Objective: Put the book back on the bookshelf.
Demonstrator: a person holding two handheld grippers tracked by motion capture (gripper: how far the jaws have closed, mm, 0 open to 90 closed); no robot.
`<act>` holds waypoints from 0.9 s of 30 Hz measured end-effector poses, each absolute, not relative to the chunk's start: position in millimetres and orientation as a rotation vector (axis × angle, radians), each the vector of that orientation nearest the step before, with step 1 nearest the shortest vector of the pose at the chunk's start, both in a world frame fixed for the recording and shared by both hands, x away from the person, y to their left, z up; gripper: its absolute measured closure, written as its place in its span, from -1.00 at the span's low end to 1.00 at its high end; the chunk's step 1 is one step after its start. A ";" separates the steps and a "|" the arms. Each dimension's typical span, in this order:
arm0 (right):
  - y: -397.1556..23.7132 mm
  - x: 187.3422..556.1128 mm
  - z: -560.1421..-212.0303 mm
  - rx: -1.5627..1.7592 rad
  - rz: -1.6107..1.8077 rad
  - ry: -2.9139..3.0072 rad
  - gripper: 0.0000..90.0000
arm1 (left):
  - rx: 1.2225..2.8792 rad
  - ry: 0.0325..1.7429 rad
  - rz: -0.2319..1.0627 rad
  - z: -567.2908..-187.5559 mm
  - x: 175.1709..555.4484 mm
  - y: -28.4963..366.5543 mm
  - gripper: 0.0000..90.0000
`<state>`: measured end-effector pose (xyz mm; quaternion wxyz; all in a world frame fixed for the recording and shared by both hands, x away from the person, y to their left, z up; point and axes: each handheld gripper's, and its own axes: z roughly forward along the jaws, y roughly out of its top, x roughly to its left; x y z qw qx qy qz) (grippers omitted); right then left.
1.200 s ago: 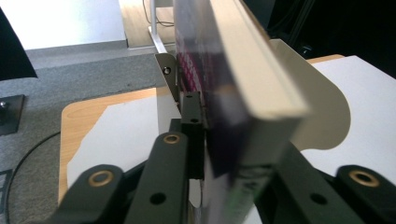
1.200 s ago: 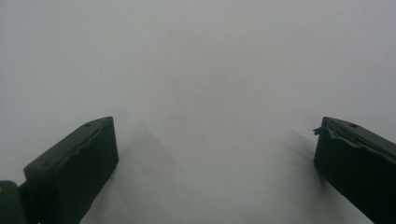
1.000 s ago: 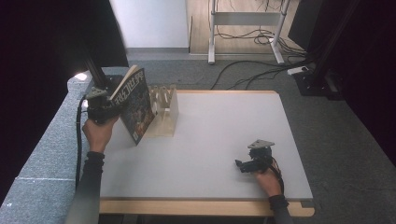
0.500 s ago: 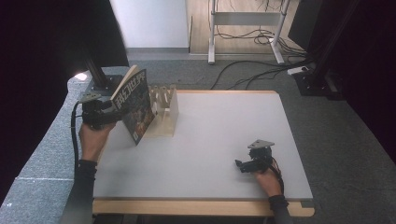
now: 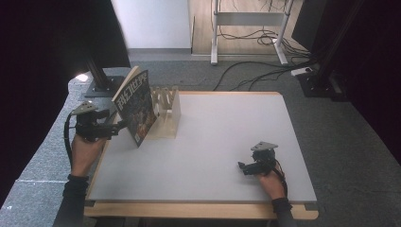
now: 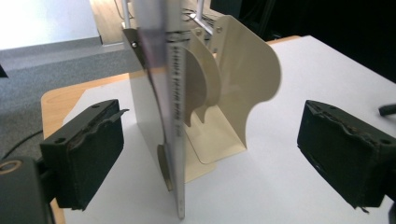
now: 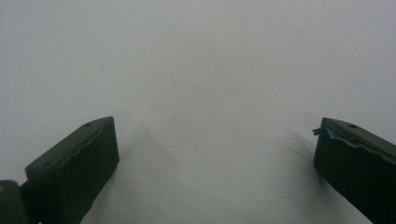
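Note:
A book [image 5: 137, 106] with a dark illustrated cover stands on its bottom edge at the table's back left, tilted against a beige divider rack [image 5: 166, 116]. My left gripper [image 5: 116, 126] is just left of the book at the table's edge, open. In the left gripper view the book's spine edge [image 6: 175, 116] rises between the wide-apart jaws without touching them, and the rack [image 6: 243, 79] stands behind it. My right gripper [image 5: 242, 168] rests on the white table [image 5: 227, 123] near the front right, open, with bare tabletop [image 7: 210, 60] between its jaws.
A black stand base [image 5: 101, 85] sits on the grey carpet behind the table's left corner. A metal desk frame [image 5: 246, 28] and loose cables [image 5: 265, 71] lie farther back. Dark curtains border the left and right sides.
My left gripper has let go of the book and drawn back toward the person and lower. The book now stands against the rack. The right gripper has stayed put.

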<state>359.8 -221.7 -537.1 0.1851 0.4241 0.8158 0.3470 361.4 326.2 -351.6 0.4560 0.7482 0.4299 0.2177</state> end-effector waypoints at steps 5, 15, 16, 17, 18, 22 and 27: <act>-221.7 359.6 -537.0 1.192 0.979 2.298 -1.00 | 1.884 1.003 0.512 -350.4 349.3 315.7 -0.94; -221.6 359.8 -537.0 1.198 0.976 2.299 -1.00 | 1.941 0.874 0.454 -356.0 339.0 279.6 -1.00; -221.5 359.7 -537.0 1.197 0.975 2.298 -1.00 | 1.955 0.861 0.453 -357.5 338.5 275.2 -1.00; -221.5 359.8 -537.0 1.197 0.975 2.298 -1.00 | 1.966 0.850 0.449 -359.0 338.0 271.0 -1.00; -221.5 360.0 -537.0 1.198 0.974 2.298 -1.00 | 1.976 0.838 0.441 -360.5 337.8 267.2 -1.00; -221.4 360.0 -536.9 1.200 0.973 2.297 -1.00 | 2.010 0.803 0.410 -371.6 338.9 249.3 -1.00; -221.5 360.0 -536.9 1.198 0.976 2.299 -1.00 | 2.037 0.777 0.382 -385.2 341.4 235.8 -1.00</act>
